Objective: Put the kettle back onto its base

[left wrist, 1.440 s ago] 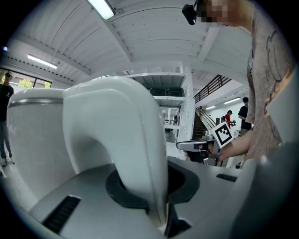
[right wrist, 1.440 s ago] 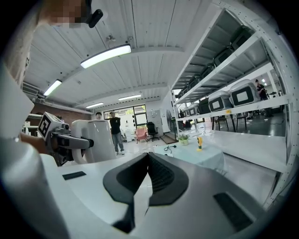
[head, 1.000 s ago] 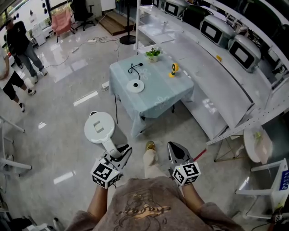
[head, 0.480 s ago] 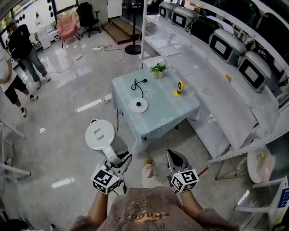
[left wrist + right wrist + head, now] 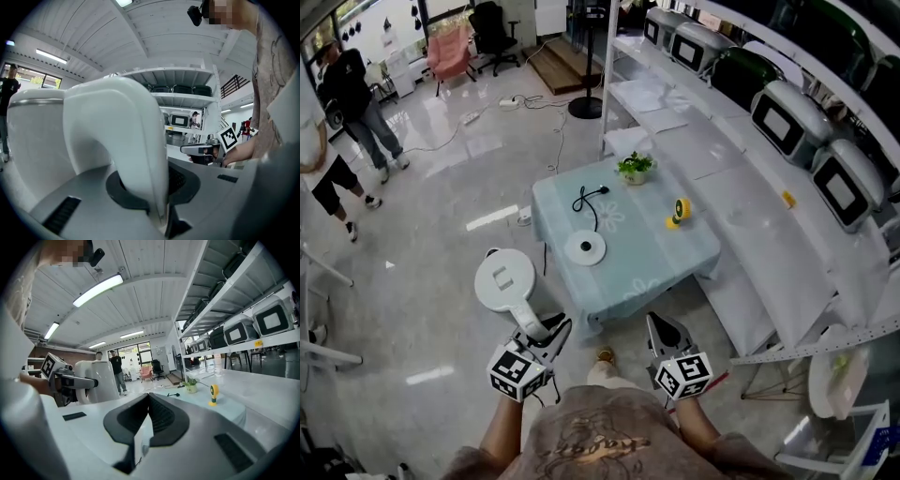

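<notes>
Here, holding the white plastic kettle (image 5: 506,281) out over the glossy grey floor (image 5: 441,197), well short of the table (image 5: 661,272) draped in pale blue cloth, with the left tool (image 5: 551,330) clamping hard on the curved handle (image 5: 131,140). Leaving the right tool (image 5: 662,324) idle alongside, jaws pressed together on nothing. Aiming for the round white base (image 5: 585,248), lying flat on the cloth with its black cord (image 5: 586,202) trailing toward a small potted plant (image 5: 635,167), and a little yellow fan (image 5: 680,211) standing well apart to the right. Judging this as the carry leg, with the placing not yet begun. Next, needing to be closing on the table, bringing the kettle upright above the base, centring its underside over the middle hub, lowering straight until seated, and only then loosening the pads. Watching for the body tilting off the handle, and for the cord.
</notes>
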